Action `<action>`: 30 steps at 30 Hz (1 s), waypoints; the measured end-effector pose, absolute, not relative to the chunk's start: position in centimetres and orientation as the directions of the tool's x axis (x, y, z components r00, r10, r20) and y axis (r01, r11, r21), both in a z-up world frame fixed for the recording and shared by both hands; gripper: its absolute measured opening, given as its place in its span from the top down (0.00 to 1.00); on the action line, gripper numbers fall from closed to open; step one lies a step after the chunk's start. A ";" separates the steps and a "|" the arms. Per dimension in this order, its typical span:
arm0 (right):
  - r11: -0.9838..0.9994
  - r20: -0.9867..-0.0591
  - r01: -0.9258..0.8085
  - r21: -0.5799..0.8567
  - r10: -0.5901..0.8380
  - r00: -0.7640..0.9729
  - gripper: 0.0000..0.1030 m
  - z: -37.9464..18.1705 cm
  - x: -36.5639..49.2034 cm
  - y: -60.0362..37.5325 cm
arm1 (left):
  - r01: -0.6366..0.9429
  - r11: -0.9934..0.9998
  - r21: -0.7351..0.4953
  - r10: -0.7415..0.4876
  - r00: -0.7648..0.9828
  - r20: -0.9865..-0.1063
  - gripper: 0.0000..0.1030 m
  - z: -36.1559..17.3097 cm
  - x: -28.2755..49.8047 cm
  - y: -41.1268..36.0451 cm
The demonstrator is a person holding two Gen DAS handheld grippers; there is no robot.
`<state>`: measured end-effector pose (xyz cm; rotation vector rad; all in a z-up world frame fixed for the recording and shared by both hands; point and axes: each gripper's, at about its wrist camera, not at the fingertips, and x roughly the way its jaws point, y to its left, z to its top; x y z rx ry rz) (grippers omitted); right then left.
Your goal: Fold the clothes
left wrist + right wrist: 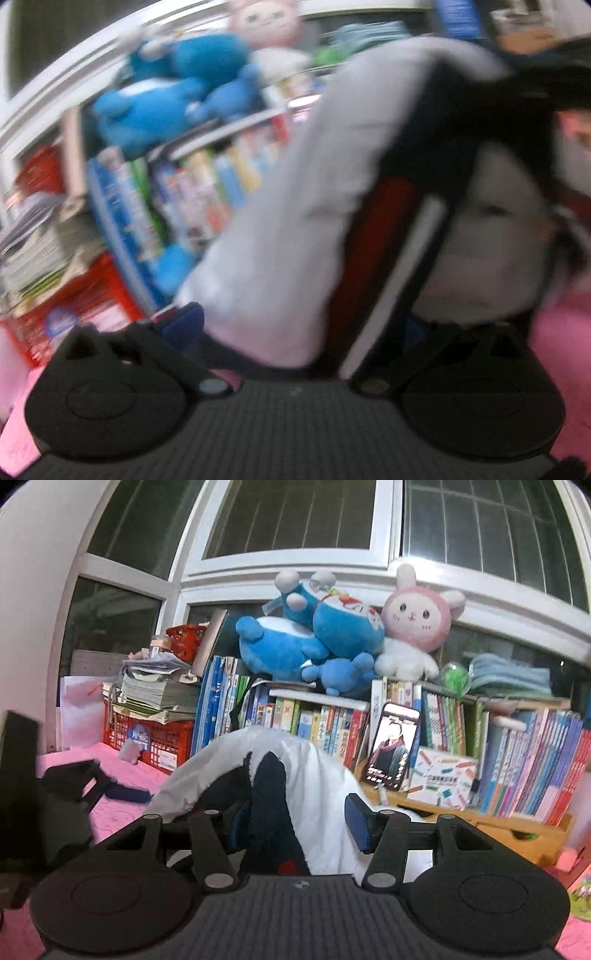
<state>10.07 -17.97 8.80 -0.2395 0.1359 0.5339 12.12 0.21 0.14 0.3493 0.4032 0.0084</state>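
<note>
Garment first: a white-and-navy padded fabric garment with a red stripe (295, 797) hangs bunched in the air above the pink patterned surface (122, 812), in front of a shelf of upright colourful books (325, 723). In the right wrist view it rises as a hump between the fingers. In the left wrist view (badly blurred) its long axis runs diagonally, from low by the camera up toward the upper right. The right tongs (295, 821) stand about half open, with the cloth filling the gap; whether the blue pads (356, 823) press it I cannot tell. The left tongs (295, 321) have the garment between their fingers too, the grip unreadable through the blur.
</note>
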 end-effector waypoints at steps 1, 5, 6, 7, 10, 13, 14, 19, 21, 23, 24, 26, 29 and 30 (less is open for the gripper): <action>0.840 -0.187 -0.498 -0.214 0.465 0.865 0.44 8.5 10.0 -18.0 | 0.033 0.945 0.325 0.095 0.925 -0.369 0.00 0.4 12.1 0.8; 0.853 -0.180 -0.407 -0.327 0.367 0.913 0.32 6.5 9.2 -17.9 | -0.082 0.950 0.301 0.176 0.938 -0.299 0.00 1.9 11.4 2.8; 0.851 -0.178 -0.381 -0.360 0.338 0.924 0.32 5.7 8.9 -17.8 | -0.118 0.950 0.289 0.200 0.940 -0.276 0.00 2.4 11.2 3.2; 0.848 -0.176 -0.355 -0.393 0.310 0.934 0.32 4.9 8.6 -17.6 | -0.153 0.949 0.276 0.225 0.941 -0.253 0.00 2.9 11.0 3.6; 0.844 -0.225 -0.359 -0.399 0.290 0.930 0.32 3.0 8.0 -17.4 | -0.198 0.960 0.200 0.238 0.949 -0.204 0.00 4.7 10.3 4.4; 0.849 -0.263 -0.364 -0.382 0.278 0.924 0.32 1.8 7.8 -17.5 | -0.216 0.964 0.154 0.240 0.958 -0.157 0.00 6.5 9.5 4.7; 0.854 -0.272 -0.364 -0.372 0.274 0.922 0.32 1.6 7.8 -17.5 | -0.215 0.964 0.159 0.238 0.961 -0.139 0.00 6.9 9.0 4.6; 0.848 -0.262 -0.424 -0.319 0.351 0.899 0.25 1.7 6.0 -15.5 | -0.218 0.961 0.172 0.231 0.971 -0.057 0.00 8.5 6.3 3.6; 0.848 -0.236 -0.433 -0.306 0.373 0.897 0.23 1.8 5.4 -13.7 | -0.244 0.954 0.176 0.253 0.967 -0.031 0.00 9.3 5.6 3.5; 0.868 -0.237 -0.421 -0.265 0.365 0.900 0.23 2.0 6.1 -12.1 | -0.244 0.947 0.211 0.257 0.966 -0.036 0.00 9.4 5.6 3.6; 0.874 -0.254 -0.410 -0.260 0.348 0.902 0.23 2.0 6.8 -11.4 | -0.253 0.941 0.224 0.271 0.961 -0.052 0.00 9.0 5.8 3.7; 0.884 -0.290 -0.382 -0.269 0.304 0.907 0.28 1.5 8.3 -10.1 | -0.271 0.932 0.240 0.299 0.950 -0.087 0.00 8.1 6.3 4.1; 0.893 -0.302 -0.346 -0.287 0.258 0.918 0.41 0.9 9.0 -10.1 | -0.304 0.927 0.222 0.336 0.933 -0.127 0.00 6.7 6.1 5.4; 0.900 -0.289 -0.332 -0.281 0.251 0.924 0.41 1.0 8.7 -10.6 | -0.303 0.929 0.212 0.336 0.931 -0.144 0.00 6.2 6.1 5.7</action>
